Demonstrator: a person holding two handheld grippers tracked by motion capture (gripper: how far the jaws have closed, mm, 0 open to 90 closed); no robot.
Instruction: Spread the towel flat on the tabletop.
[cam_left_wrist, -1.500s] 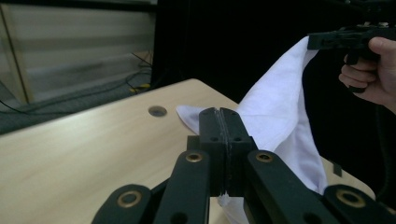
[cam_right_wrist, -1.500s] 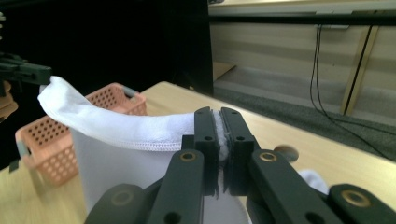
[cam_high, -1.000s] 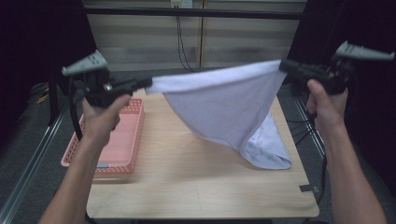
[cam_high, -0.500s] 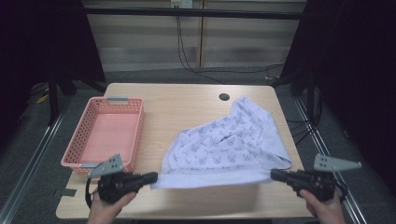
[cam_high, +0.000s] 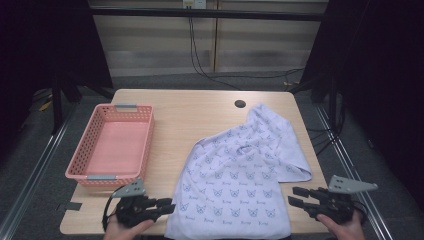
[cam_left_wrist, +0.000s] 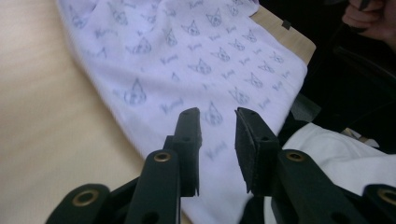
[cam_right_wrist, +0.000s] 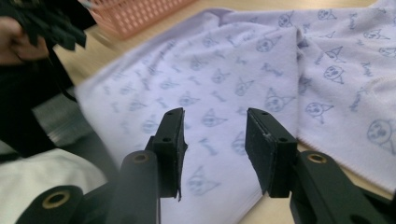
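Risk nearest: cloth (cam_high: 240, 185) overhanging counter (cam_high: 200, 107) edge at 6 o'clock, likely to slide off through its own weight. Left gripper (cam_high: 167, 205) at 7 o'clock, right gripper (cam_high: 295, 196) at 5 o'clock, fingers just opened, partly apart, holding nothing. Counted: one cloth, two grippers, one pink basket (cam_high: 82, 167) at 9 o'clock.

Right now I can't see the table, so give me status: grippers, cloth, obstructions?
Left gripper, right gripper: jaws just opened, nothing between them. Printed cloth flat on table. Pink basket apart from it.
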